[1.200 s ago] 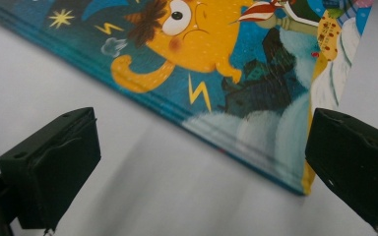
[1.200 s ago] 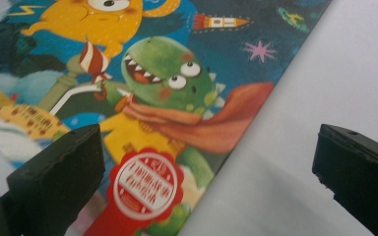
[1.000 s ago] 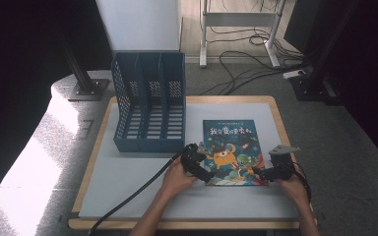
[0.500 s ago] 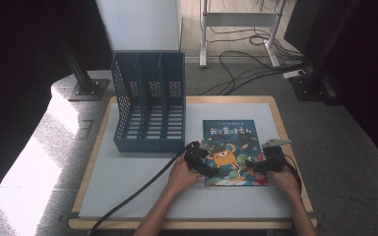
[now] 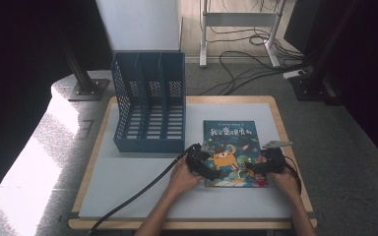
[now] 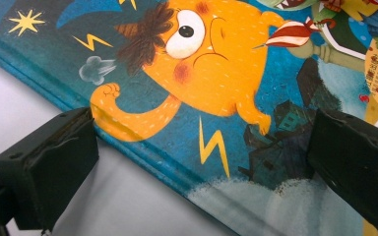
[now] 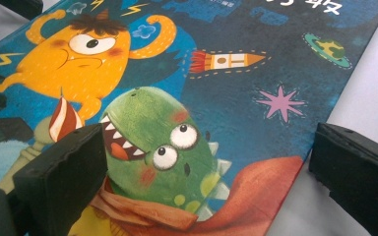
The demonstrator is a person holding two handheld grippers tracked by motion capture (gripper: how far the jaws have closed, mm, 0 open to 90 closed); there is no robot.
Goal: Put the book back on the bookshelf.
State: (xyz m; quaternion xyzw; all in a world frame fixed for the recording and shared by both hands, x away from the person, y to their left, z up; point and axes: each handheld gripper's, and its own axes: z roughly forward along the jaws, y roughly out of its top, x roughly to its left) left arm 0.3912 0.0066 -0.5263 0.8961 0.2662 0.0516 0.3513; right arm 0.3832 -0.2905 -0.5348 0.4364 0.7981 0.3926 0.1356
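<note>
A blue slotted plastic file rack point(image 5: 150, 103) stands at ten o'clock on the desk point(image 5: 128, 182). The left claw point(image 5: 207, 169) gapes wide over the glossy flat picture book's point(image 5: 231, 152) eight o'clock edge; the right claw point(image 5: 257, 168), also wide, straddles its four o'clock corner.

A lab or studio: loose cables point(image 5: 246, 64) trail across grey carpet (upper middle) beside a metal stand's legs point(image 5: 238, 34).
</note>
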